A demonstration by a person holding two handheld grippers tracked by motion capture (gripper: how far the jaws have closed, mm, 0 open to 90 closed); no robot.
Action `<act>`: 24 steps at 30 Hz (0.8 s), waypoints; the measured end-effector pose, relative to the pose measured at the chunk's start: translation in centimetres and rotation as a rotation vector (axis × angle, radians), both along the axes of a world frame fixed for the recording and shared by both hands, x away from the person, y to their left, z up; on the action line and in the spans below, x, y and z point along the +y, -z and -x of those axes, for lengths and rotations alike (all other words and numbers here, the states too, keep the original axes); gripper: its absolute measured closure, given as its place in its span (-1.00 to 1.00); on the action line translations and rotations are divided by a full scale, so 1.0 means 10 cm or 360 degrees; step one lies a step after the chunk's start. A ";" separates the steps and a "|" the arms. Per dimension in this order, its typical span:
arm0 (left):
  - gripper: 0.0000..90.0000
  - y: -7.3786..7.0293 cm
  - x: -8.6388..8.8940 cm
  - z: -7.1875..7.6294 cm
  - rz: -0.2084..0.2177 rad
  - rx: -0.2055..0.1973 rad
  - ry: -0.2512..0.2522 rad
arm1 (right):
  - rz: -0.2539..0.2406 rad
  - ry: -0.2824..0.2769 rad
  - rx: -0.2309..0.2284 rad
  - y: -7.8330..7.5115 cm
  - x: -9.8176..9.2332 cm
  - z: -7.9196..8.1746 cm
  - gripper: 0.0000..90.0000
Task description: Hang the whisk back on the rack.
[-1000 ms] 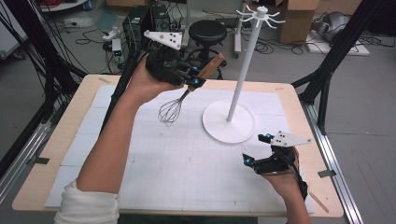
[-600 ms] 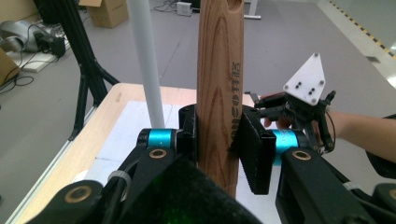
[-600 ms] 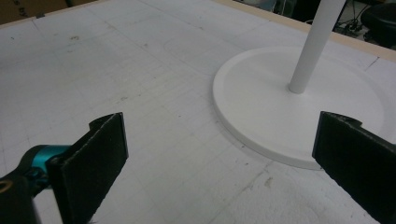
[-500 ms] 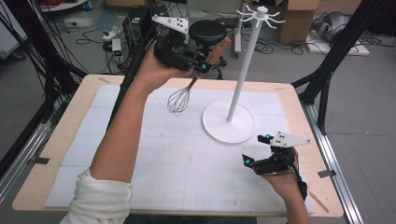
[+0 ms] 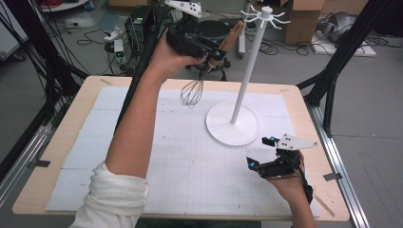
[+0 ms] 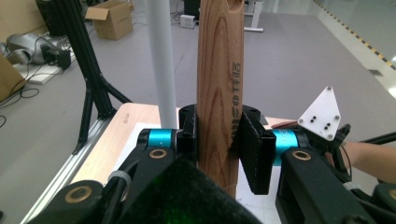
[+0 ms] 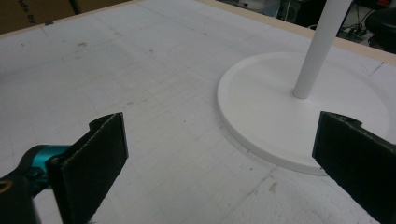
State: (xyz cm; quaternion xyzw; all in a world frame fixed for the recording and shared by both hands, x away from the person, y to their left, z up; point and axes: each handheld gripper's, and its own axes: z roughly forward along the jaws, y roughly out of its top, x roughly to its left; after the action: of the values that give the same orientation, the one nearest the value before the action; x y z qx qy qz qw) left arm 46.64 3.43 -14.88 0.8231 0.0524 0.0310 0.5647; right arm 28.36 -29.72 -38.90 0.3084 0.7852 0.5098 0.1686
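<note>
The left gripper [image 5: 212, 51] is closed firmly on the wooden handle of a metal balloon whisk [image 5: 192, 91], holding it high above the tabletop [image 5: 85, 97]; the wire head hangs down and toward the person, while the brown handle end [image 5: 236, 32] tilts up toward the hooked crown [image 5: 266, 14] of the white pole stand with the round base [image 5: 232, 124]. In the left gripper view the handle [image 6: 219, 79] stands upright between the jaws, with the white pole [image 6: 161, 60] just beside it on the far side. The right gripper [image 5: 263, 153] rests low on the tabletop, near the stand's base, its jaws wide apart and holding nothing, as the right gripper view confirms.

The step in hand appears to be hanging the whisk on one of the stand's hooks. To do it well, the handle's notched tip should be brought level with a hook, approached slowly from the side, and seated before the grip loosens. The free gripper could steady the base, since the light stand may tip if nudged.
</note>
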 end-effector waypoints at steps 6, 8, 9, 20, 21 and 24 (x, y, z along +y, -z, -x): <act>0.56 -0.02 -0.01 -0.07 0.0015 0.0013 -0.0017 | 0.0005 0.0005 0.0012 0.00 0.00 0.01 -0.95; 0.56 -0.02 -0.03 -0.09 0.0007 0.0005 -0.0018 | 0.0009 0.0007 0.0015 0.01 0.01 0.01 -0.95; 0.56 -0.03 -0.04 -0.10 0.0005 0.0009 -0.0012 | 0.0009 0.0010 0.0017 0.01 0.01 0.01 -0.95; 0.56 -0.05 -0.08 -0.18 0.0008 0.0011 -0.0020 | 0.0011 0.0021 0.0020 0.02 -0.03 0.01 -0.95; 0.56 -0.05 -0.09 -0.18 0.0012 0.0015 -0.0023 | 0.0008 0.0028 0.0024 0.02 -0.03 0.02 -0.95; 0.56 -0.04 -0.11 -0.18 0.0003 0.0015 -0.0018 | 0.0008 0.0028 0.0027 0.02 -0.03 0.02 -0.95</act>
State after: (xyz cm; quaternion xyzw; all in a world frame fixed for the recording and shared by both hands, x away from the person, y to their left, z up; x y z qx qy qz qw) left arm 48.40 2.34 -14.45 0.8223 0.0597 0.0302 0.5651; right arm 28.20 -30.05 -39.09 0.3192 0.7851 0.5038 0.1671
